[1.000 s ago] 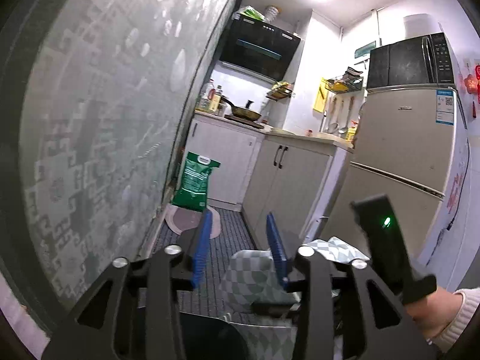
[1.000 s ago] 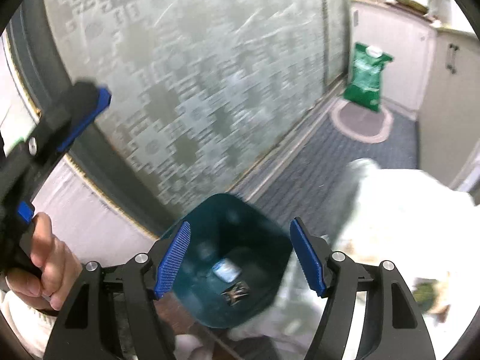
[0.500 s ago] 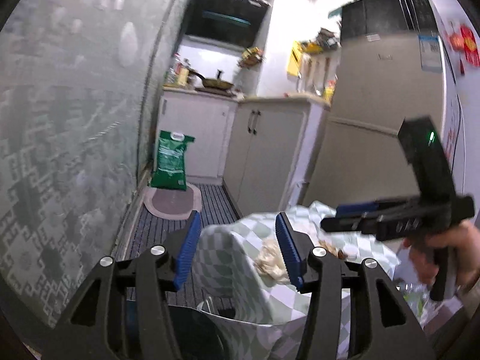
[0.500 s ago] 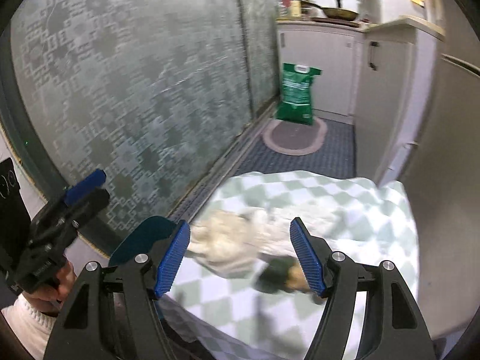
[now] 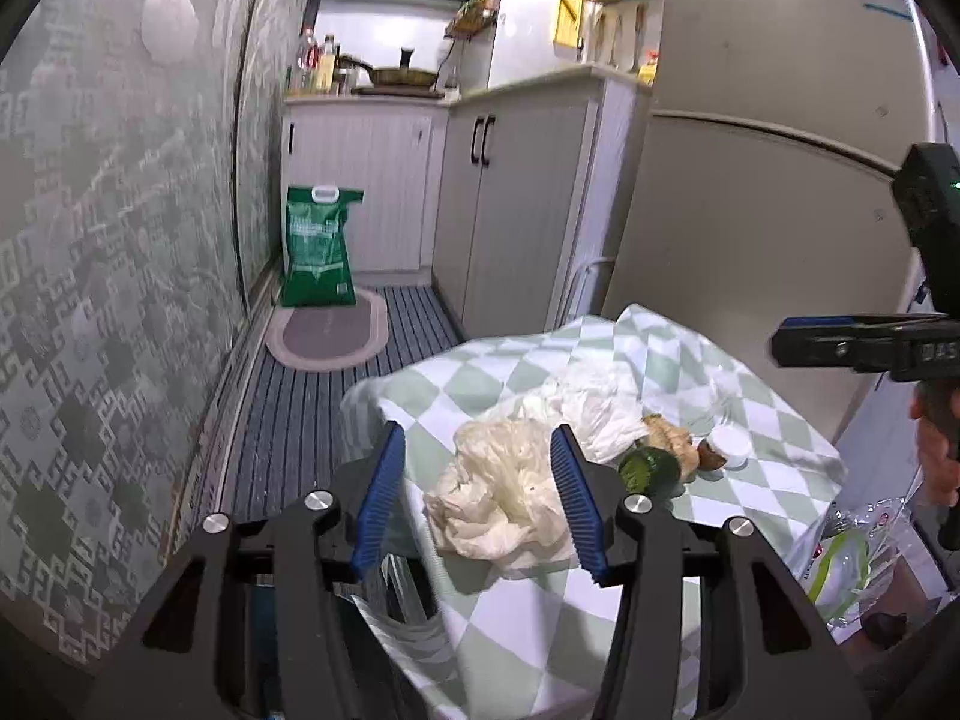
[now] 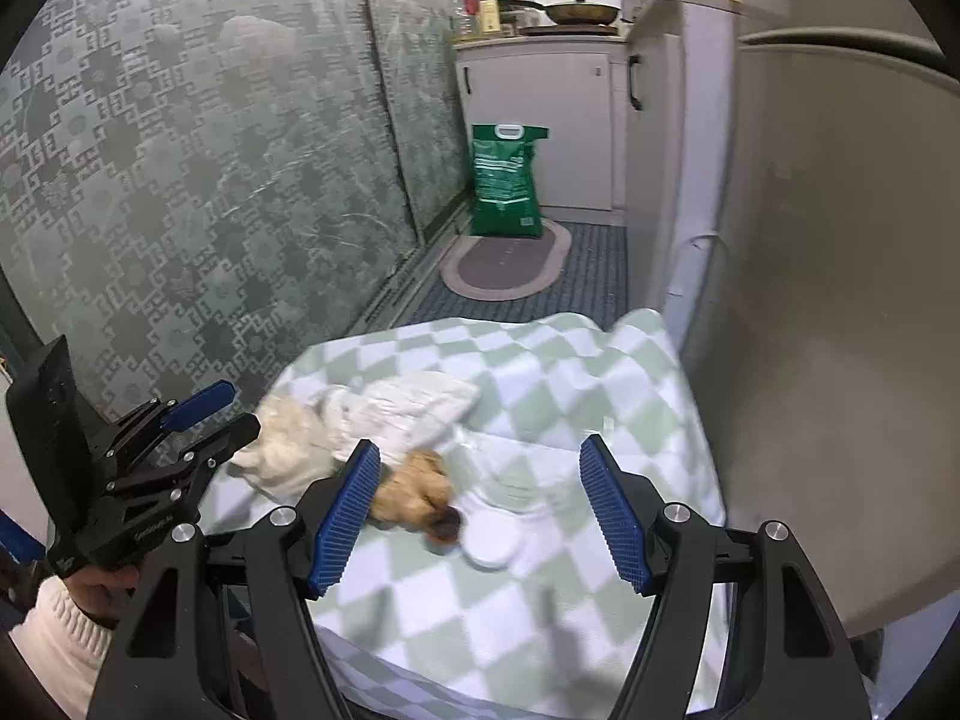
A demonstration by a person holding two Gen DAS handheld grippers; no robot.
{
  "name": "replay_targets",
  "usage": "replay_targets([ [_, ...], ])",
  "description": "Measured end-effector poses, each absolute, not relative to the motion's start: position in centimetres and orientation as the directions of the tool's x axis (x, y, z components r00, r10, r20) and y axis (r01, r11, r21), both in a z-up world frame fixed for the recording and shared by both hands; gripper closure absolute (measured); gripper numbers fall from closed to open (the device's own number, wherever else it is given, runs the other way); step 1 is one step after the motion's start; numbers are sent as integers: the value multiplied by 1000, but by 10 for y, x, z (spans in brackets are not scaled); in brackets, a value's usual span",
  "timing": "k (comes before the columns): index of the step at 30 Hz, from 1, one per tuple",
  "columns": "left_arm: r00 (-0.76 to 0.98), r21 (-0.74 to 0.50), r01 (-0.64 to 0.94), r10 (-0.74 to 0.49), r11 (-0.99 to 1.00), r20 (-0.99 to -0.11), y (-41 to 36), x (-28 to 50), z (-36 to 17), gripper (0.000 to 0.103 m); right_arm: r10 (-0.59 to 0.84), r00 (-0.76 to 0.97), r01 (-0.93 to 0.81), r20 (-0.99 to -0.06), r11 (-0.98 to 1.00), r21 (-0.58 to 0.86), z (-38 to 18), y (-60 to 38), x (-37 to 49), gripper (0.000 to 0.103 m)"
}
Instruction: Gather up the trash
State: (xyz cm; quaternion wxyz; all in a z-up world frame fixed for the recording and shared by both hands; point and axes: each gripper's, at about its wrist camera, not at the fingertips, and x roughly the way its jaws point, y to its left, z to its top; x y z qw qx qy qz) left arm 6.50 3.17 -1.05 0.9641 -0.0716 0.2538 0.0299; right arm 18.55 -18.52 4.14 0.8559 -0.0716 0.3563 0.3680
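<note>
Both tongs hang spread over the checked cloth (image 5: 540,630): left (image 5: 477,495) flanking crumpled plastic (image 5: 510,492), right (image 6: 480,516) over a white lid (image 6: 492,543).

- Green sack (image 5: 318,252) with a white handle cutout, upright on the floor against the white cabinets (image 5: 366,180), its base at the far edge of an oval mat (image 5: 327,336).
- Dark striped floor runner (image 5: 288,420) under the mat, alongside a patterned frosted-glass partition (image 5: 120,240).
- Frying pan (image 5: 402,77) on the counter above the cabinets, bottles (image 5: 318,66) just beside it toward the partition.
- Taller cabinet with 2 dark handles (image 5: 482,141), next to a beige fridge (image 5: 768,210).
- Yellow item (image 5: 567,18) on the wall above the counter; too blurred to identify.
- Green-and-white checked cloth (image 6: 540,384) draped over a low surface beside the fridge.
</note>
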Motion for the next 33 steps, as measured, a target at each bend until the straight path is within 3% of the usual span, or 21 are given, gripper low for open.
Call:
replay_targets([
  [7,837,-105,-118,42,987,-546,25,80,-20,53,561,497,-674,-662,730,113,42,-208,194,33],
  [16,821,-71,-121,60,990,-567,17,87,-23,70,630,394,-794,-669,600,97,36,-184,167,33],
  [20,822,-76,-112,50,991,-568,15,87,-23,77,637,358,-835,-682,546,71,32,-162,150,39],
  [25,831,-113,-98,19,989,-556,17,82,-20,82,629,326,-863,-706,503,50,27,-136,142,54],
  [33,866,-178,-93,-9,980,-500,24,70,-8,83,608,313,-872,-729,488,33,15,-116,141,57],
])
